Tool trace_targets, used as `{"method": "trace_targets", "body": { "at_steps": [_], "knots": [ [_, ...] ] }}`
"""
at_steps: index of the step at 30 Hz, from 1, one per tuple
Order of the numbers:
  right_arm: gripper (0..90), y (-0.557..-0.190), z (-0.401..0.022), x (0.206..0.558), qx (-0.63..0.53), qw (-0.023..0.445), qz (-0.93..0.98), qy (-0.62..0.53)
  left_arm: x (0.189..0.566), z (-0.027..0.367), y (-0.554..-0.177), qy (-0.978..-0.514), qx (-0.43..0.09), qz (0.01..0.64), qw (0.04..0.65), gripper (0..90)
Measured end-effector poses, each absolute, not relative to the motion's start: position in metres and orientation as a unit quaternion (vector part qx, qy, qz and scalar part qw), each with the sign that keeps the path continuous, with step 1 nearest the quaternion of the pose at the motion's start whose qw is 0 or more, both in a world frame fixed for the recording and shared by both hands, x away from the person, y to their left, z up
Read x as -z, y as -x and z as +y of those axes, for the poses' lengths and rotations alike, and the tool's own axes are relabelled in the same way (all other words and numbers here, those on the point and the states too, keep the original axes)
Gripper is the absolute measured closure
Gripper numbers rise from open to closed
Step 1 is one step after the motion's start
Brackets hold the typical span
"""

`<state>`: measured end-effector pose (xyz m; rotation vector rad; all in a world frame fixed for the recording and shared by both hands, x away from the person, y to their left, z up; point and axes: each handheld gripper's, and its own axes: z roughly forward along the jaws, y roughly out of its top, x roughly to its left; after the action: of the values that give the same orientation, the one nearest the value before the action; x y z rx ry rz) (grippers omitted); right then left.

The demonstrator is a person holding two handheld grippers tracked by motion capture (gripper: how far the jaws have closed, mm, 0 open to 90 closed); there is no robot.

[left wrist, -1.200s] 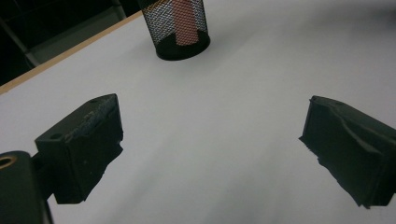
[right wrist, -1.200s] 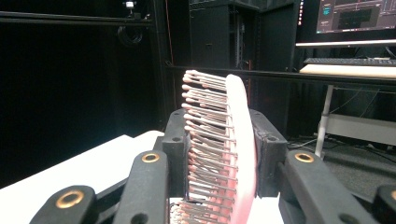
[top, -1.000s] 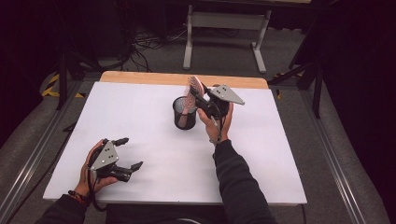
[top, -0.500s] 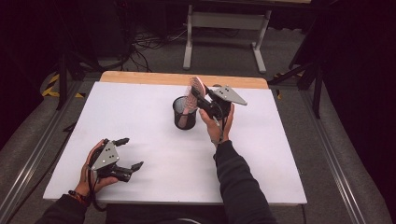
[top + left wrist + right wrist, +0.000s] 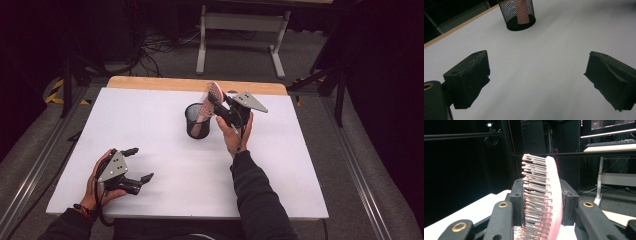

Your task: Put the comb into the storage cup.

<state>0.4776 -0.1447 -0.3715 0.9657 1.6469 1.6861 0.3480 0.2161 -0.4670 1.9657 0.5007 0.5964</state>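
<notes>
Nearest to the person, the left claw (image 5: 136, 165) rests low on the white surface (image 5: 165, 180) at the near left corner. Its jaws stand wide apart, and in the left gripper view there is nothing between them, just the bare sheet. This hand seems to have no part in the work at this moment.

Farther on, near the middle of the surface, the right claw (image 5: 216, 103) is raised above the black mesh cup (image 5: 198, 121). It is closed on a pink hairbrush (image 5: 207, 102). In the right gripper view the two pads press on the head of the brush from both sides, one on the bristle side and one on the smooth back, and the brush stands nearly upright. The handle end points down into the cup; through the mesh in the left gripper view I can see the pink handle (image 5: 520, 11) inside, reaching close to the bottom.

My judgement is that the work is almost finished: the brush is already standing in the cup. What remains is to open the right claw, so the brush leans on the rim, and then draw the hand away without tipping the light cup.
</notes>
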Motion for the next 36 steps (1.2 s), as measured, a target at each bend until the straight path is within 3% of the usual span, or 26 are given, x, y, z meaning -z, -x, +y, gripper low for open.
{"method": "trace_targets", "body": {
  "at_steps": [36],
  "knots": [
    [57.4,-0.486,-0.163,0.383,-0.608,0.291,0.614,-0.411,0.468,0.215,-0.349,-0.814,-0.242,0.204,0.488,6.2]
  ]
}}
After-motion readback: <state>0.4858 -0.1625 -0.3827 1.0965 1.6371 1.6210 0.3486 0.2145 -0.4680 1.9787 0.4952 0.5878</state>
